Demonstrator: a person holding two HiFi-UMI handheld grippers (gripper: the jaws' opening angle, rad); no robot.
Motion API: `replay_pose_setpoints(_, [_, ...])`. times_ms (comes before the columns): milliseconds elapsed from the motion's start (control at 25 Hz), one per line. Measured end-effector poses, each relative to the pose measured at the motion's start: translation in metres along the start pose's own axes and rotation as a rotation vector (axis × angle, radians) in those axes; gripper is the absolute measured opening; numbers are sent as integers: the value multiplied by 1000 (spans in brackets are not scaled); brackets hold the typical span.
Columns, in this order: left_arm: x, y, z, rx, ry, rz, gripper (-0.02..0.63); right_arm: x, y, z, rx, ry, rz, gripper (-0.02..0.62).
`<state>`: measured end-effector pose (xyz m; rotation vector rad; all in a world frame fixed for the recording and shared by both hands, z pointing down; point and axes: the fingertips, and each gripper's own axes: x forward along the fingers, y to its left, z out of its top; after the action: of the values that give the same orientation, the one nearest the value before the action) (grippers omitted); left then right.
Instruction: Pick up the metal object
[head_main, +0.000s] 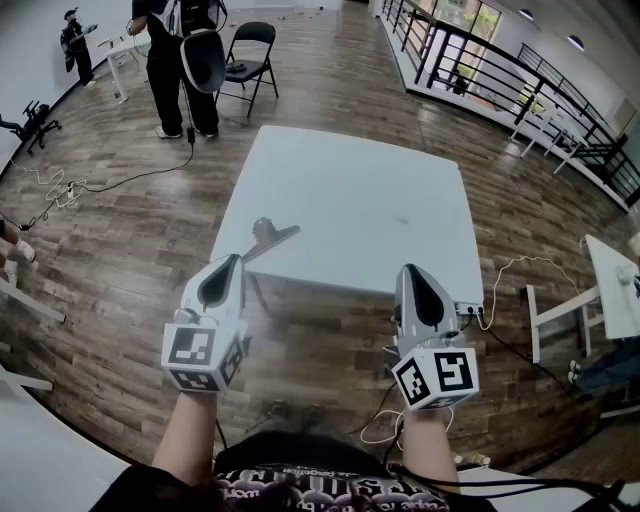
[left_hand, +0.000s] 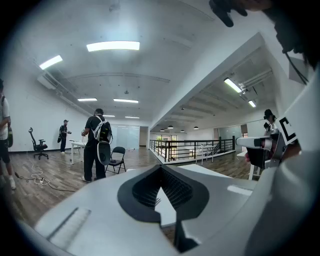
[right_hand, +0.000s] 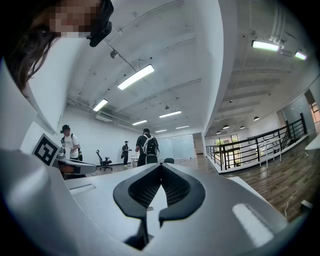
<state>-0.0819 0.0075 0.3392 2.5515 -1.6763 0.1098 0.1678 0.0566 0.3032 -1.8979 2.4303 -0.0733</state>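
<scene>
A small metal object (head_main: 271, 236) with a long flat handle lies on the white table (head_main: 350, 190), at its near left edge. My left gripper (head_main: 235, 259) hovers just short of that edge, a little nearer me than the object, with its jaws shut and nothing held. My right gripper (head_main: 408, 270) hangs off the table's near right edge, also shut and empty. In the left gripper view the left gripper (left_hand: 161, 166) shows dark pads meeting at the tips. The right gripper view shows the right gripper (right_hand: 161, 164) the same way.
A person with a backpack (head_main: 185, 60) stands beyond the table's far left beside a black folding chair (head_main: 250, 60). Cables (head_main: 60, 190) trail over the wood floor at left. A black railing (head_main: 500, 70) runs along the right. Another white table (head_main: 612, 285) stands at the right.
</scene>
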Motion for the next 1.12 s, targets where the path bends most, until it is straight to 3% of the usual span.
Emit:
replay_pose_setpoints(320, [1,-8,2,10,-16,19,-3,2,-7,4,2,-18,42,11])
replay_pose_setpoints(680, [32,18,-11,-4,8,42,-5,39,-8,-13,-10,11,61,11])
replay_pose_setpoints(1120, [118,57,-15,27,23,-63,-3,114,-21,-19,-23,0,-9,11])
